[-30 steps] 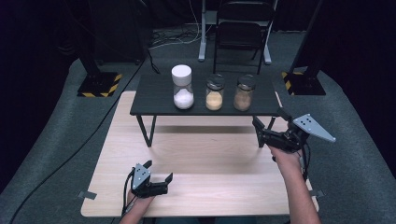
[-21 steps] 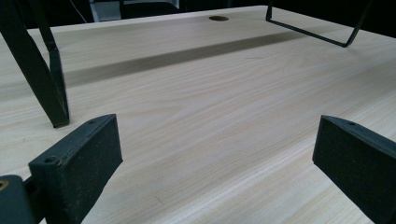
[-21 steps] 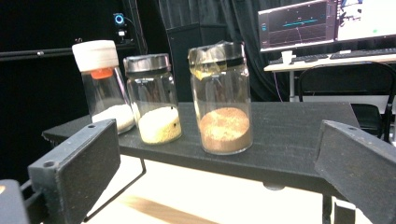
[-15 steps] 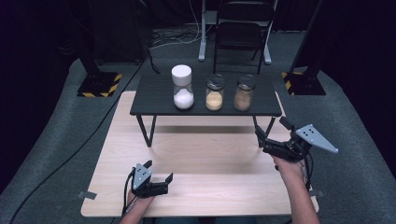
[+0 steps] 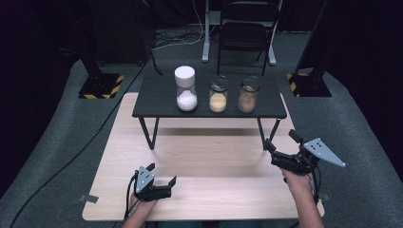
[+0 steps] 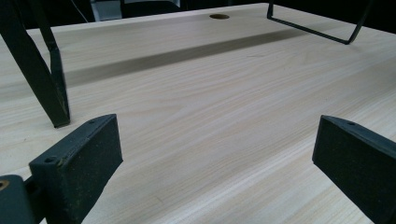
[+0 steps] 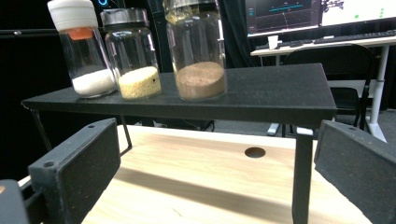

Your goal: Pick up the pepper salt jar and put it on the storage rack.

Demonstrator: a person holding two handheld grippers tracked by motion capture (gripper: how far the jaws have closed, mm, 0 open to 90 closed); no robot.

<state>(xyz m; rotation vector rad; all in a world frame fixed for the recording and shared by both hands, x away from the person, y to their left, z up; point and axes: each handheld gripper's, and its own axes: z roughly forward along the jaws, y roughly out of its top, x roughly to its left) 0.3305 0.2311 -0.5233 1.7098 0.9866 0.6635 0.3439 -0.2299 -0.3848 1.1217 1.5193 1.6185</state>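
Three jars stand in a row on a low black shelf (image 5: 161,107): a white-lidded jar (image 5: 186,89) of white powder, a jar of yellow grains (image 5: 218,94) and a jar of brown powder (image 5: 248,94). In the right gripper view they appear as the white jar (image 7: 86,56), the yellow one (image 7: 133,58) and the brown one (image 7: 198,51), above and ahead of the open jaws. My right gripper (image 5: 279,138) hovers open and holding nothing by the shelf's right leg. My left gripper (image 5: 162,173) rests open low over the wooden table (image 5: 214,156), with nothing between its jaws.
The shelf's black legs (image 6: 42,70) stand on the wood, one close to the left gripper (image 6: 217,158). A round cable hole (image 7: 255,152) sits in the tabletop near the right gripper (image 7: 215,172). A black chair (image 5: 246,33) and stand bases are beyond the table.
My right gripper has drifted back toward the near edge and slightly right, staying open. The left gripper and the jars have not moved.
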